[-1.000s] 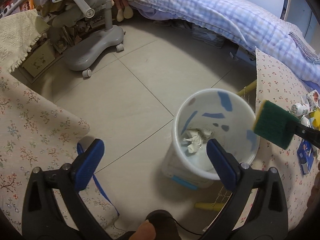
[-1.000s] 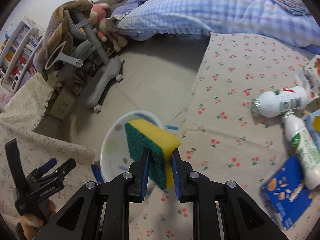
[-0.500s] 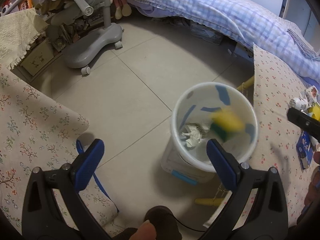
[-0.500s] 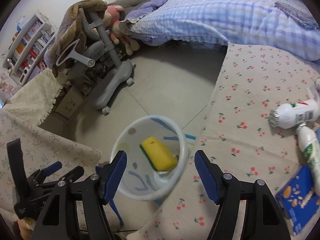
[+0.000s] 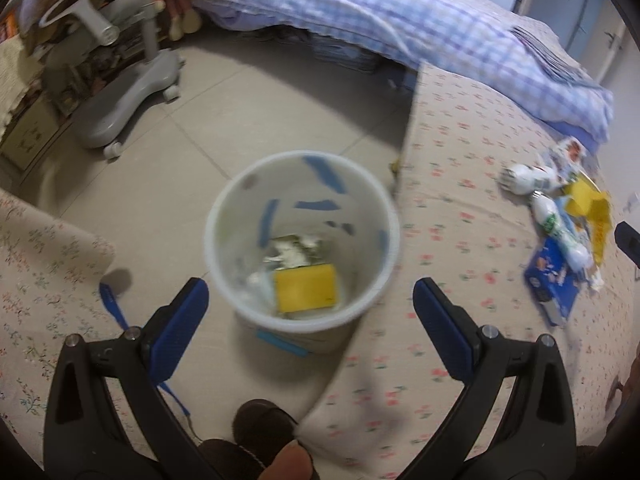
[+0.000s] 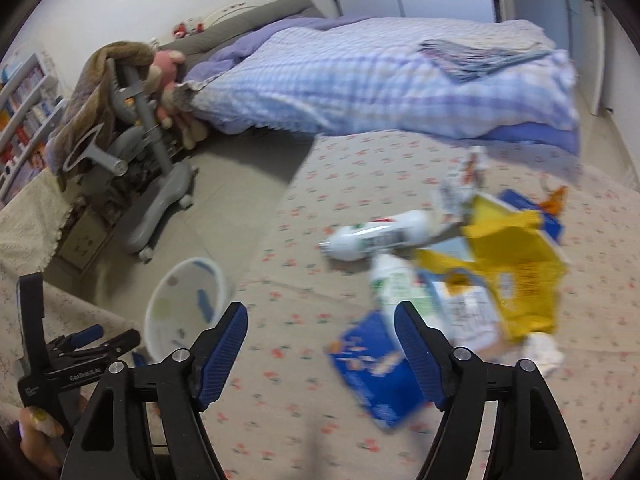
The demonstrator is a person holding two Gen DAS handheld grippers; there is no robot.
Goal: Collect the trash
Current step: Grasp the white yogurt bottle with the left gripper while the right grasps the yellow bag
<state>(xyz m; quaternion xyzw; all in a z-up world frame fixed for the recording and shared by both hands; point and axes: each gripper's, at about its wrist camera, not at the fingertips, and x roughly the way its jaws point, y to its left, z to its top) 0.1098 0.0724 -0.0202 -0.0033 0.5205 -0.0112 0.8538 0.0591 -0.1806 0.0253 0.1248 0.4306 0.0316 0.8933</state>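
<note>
so the trash pile (image 6: 472,264) sits on the flowery tablecloth (image 6: 304,412), all crowded together: two smooth white plastic bottles (image 6: 380,236) lying down, a flat blue carton (image 6: 372,368), a crumpled yellow paper bag (image 6: 516,256), some scrunched white tissue (image 6: 542,350); the round white bin (image 5: 300,236) is on the tile floor right beside the table edge, with a yellow sponge (image 5: 306,286) and wadded paper already in it; right gripper (image 6: 322,350) hangs over the carton with its blue pads spread wide and nothing between them; left gripper (image 5: 310,312) hovers above the bin, also wide and empty; my worry: the bottles are round and slick so they'd probably roll or squirt out of a pinch, and the floppy bag could drag its neighbours off the edge; the cloth looks loose enough to snag too
</note>
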